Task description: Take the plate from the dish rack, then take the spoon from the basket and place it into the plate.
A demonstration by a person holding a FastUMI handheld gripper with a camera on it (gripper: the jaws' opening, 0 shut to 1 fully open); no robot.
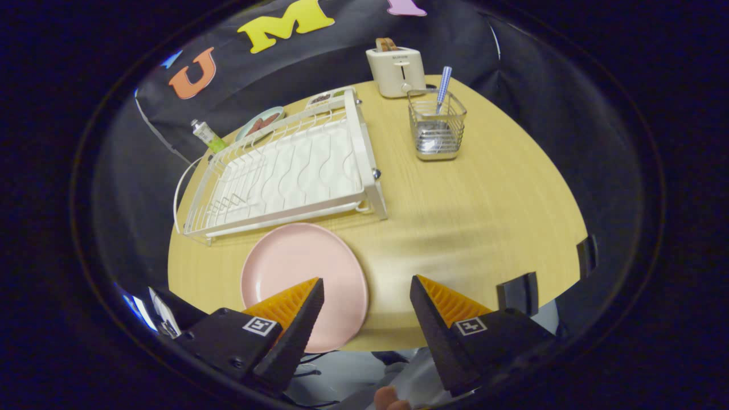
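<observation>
Tool hangs above the near edge of the round pale-wood surface, its two fingers spread wide and pinching nothing. Round pink plate lies flat on the surface near that edge, just in front of the white wire dish rack; one finger overlaps the plate's near side in view, the other is over bare wood beside it, and whether either touches cannot be told. Dish rack sits beyond the plate, tilted across the surface, with no dishes in its slots. Small square metal wire basket stands well beyond the fingers, apart from the rack on its far-end side. Spoon with a blue-and-white patterned handle stands upright in the basket, handle rising above the rim and leaning slightly; its bowl is down inside the wire and hard to make out. Cream-coloured toaster with bread in its slot stands just behind the basket at the far edge. Behind the rack, a small pale oval dish holding something reddish-brown, and a small tube with a green end beside it. Black clips grip the surface's near edge.
</observation>
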